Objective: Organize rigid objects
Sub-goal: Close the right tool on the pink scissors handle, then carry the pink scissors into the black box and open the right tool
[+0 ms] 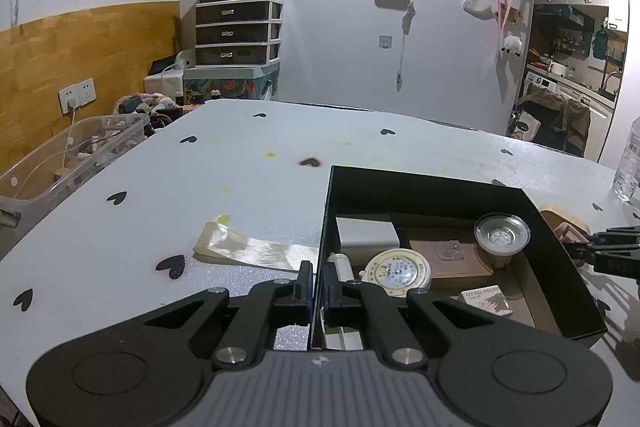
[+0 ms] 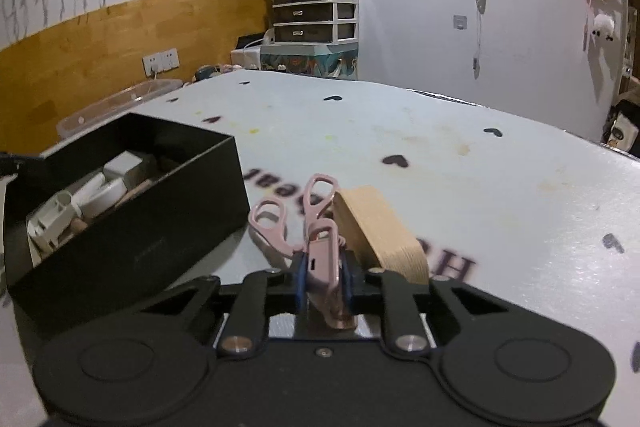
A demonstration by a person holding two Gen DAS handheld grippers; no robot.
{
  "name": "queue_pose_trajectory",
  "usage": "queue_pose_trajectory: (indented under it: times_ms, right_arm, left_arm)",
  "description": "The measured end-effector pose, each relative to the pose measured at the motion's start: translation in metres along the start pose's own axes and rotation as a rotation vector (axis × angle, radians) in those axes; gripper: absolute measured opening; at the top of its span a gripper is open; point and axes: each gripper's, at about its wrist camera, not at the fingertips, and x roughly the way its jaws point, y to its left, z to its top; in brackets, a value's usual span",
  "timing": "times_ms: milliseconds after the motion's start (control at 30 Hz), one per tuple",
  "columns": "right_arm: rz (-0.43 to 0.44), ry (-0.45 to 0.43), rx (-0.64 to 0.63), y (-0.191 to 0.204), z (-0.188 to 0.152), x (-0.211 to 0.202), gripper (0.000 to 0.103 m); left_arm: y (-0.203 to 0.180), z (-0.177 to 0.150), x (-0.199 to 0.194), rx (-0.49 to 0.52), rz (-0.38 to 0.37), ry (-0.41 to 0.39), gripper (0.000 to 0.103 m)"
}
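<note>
The pale pink plastic scissors in their matching sheath (image 2: 320, 259) are pinched by the sheath between the blue pads of the right tool (image 2: 323, 277), with the two looped handles pointing away over the surface. Gripping the stiff, flat sheath rather than the rounded loops seems a sensible choice: it gives the pads two flat faces to press on. Whether the scissors are off the surface or just touching it I cannot tell. Just beside them on the right lies a tan wooden block with rounded ends (image 2: 378, 233), close enough to crowd the grip.

To the left stands the open black cardboard box (image 2: 132, 247), matte and square-cornered, likely where the scissors should go. The left tool (image 1: 317, 289) is shut narrow on the box's near-left wall, one pad inside and one outside, probably to steady the light box while things are dropped in. Inside it are hard, smooth items: a round cream-rimmed tin (image 1: 400, 269), a clear plastic lidded cup (image 1: 502, 237), a brown leathery flat case (image 1: 450, 257), a grey rectangular block (image 1: 366, 237), a small white "UV gel polish" carton (image 1: 486, 301) and white plastic pieces.

Outside the box, a glossy strip of cream ribbon (image 1: 248, 247) lies on the pale blue, finely textured surface (image 1: 248, 163) printed with black hearts.
</note>
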Motion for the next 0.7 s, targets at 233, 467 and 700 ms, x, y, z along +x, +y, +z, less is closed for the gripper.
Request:
queue_pose_trajectory:
  times_ms: [233,467,700]
  right_arm:
    - [0.010,-0.030,0.004,0.003,0.000,-0.017,0.017]
    - [0.068,-0.143,0.047,0.000,0.011,-0.050,0.017]
    - [0.296,-0.178,-0.089,0.032,0.029,-0.073,0.017]
  left_arm:
    - [0.001,-0.001,-0.001,-0.001,0.002,-0.002,0.004]
    - [0.001,-0.001,-0.001,0.003,0.003,-0.002,0.004]
    - [0.004,-0.002,-0.002,-0.007,-0.011,-0.007,0.004]
